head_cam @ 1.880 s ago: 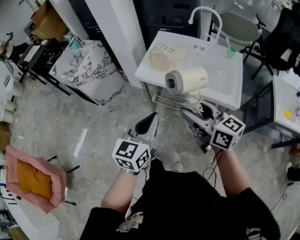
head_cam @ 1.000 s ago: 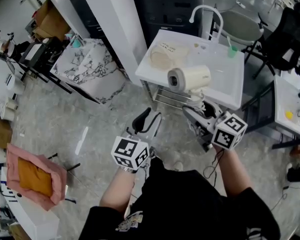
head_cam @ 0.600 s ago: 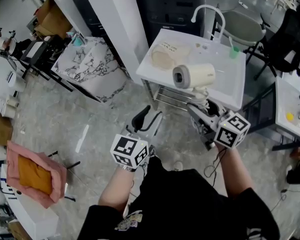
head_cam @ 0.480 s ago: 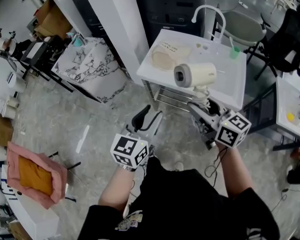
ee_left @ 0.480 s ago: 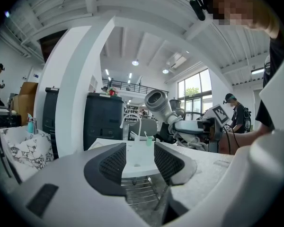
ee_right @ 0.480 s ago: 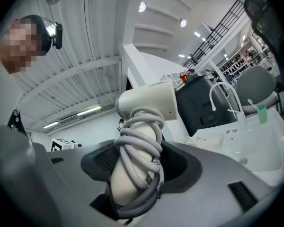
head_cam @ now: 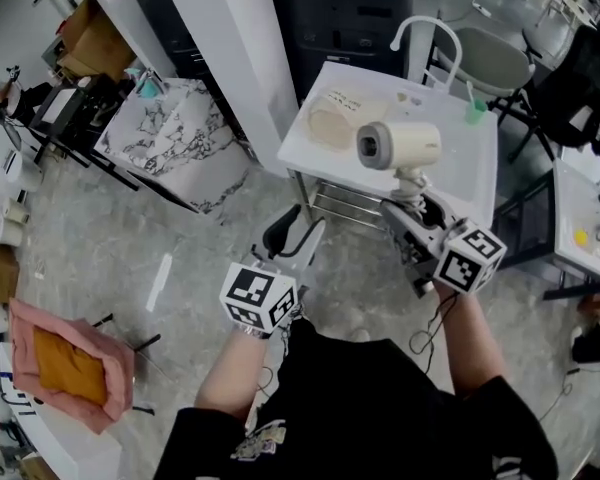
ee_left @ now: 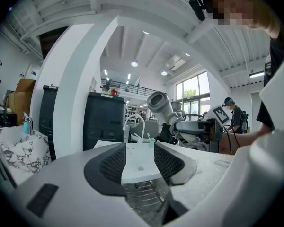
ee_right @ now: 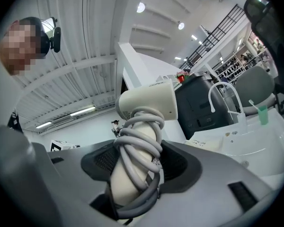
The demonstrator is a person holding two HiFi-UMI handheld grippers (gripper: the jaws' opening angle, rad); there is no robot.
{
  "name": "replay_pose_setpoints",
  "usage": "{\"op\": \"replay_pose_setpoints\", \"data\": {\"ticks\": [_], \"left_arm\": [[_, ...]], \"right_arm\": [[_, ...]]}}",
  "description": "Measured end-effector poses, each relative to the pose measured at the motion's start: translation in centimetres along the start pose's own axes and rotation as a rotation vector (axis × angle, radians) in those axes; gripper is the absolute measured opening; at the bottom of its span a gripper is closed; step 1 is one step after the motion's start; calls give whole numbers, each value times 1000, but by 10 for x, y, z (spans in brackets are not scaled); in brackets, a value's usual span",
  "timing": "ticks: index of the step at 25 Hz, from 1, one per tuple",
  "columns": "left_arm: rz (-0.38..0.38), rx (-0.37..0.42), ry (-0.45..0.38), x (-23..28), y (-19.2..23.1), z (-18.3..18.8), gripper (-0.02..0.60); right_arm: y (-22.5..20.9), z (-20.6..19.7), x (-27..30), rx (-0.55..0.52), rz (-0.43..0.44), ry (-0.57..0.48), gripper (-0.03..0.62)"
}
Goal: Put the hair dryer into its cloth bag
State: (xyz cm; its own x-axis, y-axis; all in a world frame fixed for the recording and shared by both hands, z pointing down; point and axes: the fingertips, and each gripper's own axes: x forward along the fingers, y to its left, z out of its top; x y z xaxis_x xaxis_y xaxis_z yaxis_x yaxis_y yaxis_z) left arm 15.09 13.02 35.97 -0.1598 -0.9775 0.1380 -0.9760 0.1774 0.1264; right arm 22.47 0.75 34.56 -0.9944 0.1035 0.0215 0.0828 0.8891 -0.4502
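Observation:
The cream hair dryer (head_cam: 398, 145) hangs in the air over the white sink unit (head_cam: 472, 173), its grey cord wound round the handle (ee_right: 135, 161). My right gripper (head_cam: 412, 200) is shut on that handle, with the barrel (ee_right: 147, 102) sticking out above the jaws. My left gripper (head_cam: 292, 238) stands open and empty in front of the unit, lower and to the left; its pads (ee_left: 111, 163) have only air between them. The beige cloth bag (head_cam: 335, 120) lies flat on the unit's left part, beyond the dryer. The dryer (ee_left: 161, 107) also shows in the left gripper view.
A curved white tap (head_cam: 423, 34) and a small green cup (head_cam: 477, 111) stand at the unit's back. A white pillar (head_cam: 230, 43) and a marble-patterned table (head_cam: 175, 138) are to the left. A pink cushion (head_cam: 65, 368) lies at the lower left, a black chair (head_cam: 580, 78) at the right.
Both grippers have shifted forward toward the sink unit, the dryer moving with the right one. The left gripper's jaws have spread wider.

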Motion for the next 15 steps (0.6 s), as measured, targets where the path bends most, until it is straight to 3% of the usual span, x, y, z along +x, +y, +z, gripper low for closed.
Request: {"op": "replay_pose_setpoints", "data": {"ticks": [15], "left_arm": [[-121,-30,17,32,132,17,173]], "right_arm": [[-25,16,111,28,-153,-49,249]]}}
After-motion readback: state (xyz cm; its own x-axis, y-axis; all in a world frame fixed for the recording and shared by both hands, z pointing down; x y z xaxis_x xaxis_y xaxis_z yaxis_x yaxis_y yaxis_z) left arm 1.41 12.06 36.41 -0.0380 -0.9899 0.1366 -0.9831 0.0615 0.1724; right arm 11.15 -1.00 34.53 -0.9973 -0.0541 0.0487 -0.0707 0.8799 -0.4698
